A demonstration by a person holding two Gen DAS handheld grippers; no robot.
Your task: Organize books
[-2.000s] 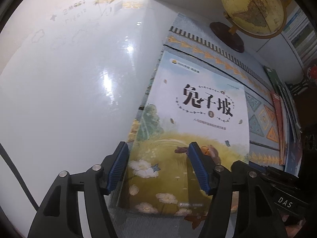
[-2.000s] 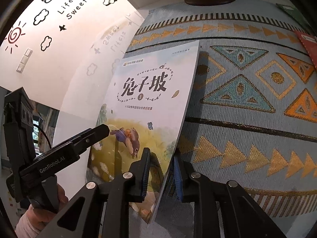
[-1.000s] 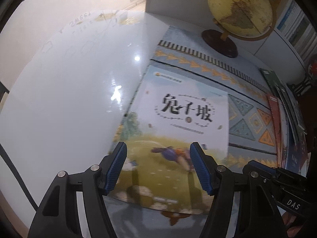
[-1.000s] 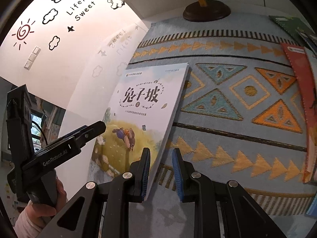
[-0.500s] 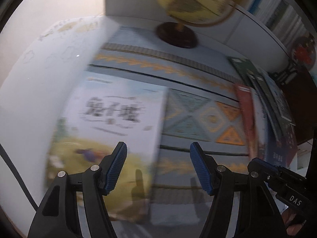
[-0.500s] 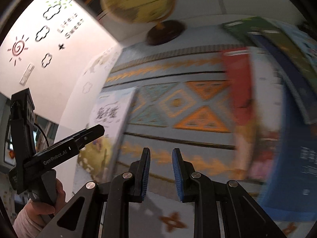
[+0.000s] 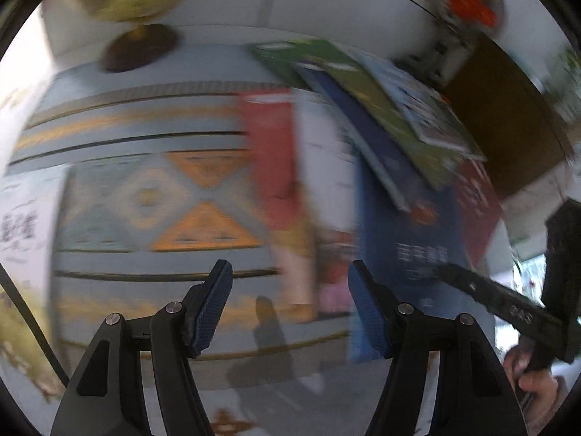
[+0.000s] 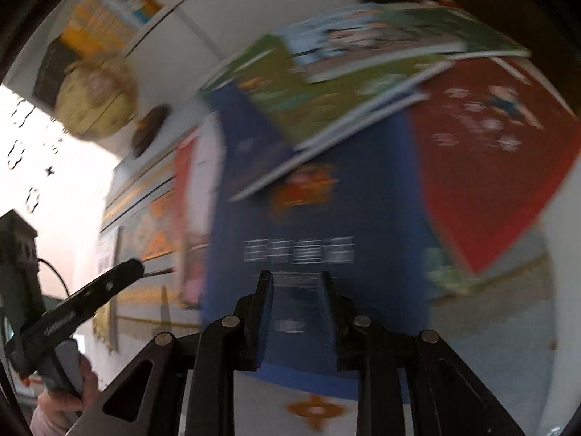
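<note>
Right wrist view: the right gripper (image 8: pixel 295 309), jaws narrowly parted and just opening, empty, hangs over the blue book (image 8: pixel 326 225) in a loose heap, likely the next pick; the left gripper (image 7: pixel 288 309) gapes empty over the patterned mat (image 7: pixel 145 196).

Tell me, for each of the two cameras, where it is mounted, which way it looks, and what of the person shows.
Left wrist: on the left gripper, looking steeply down at the patterned mat and the pile of books; the right hand shows at the right edge.
Right wrist: on the right gripper, looking down over the blue book; the left hand shows bottom left.
Shared: the blue book, the pile, the globe, the mat.
</note>
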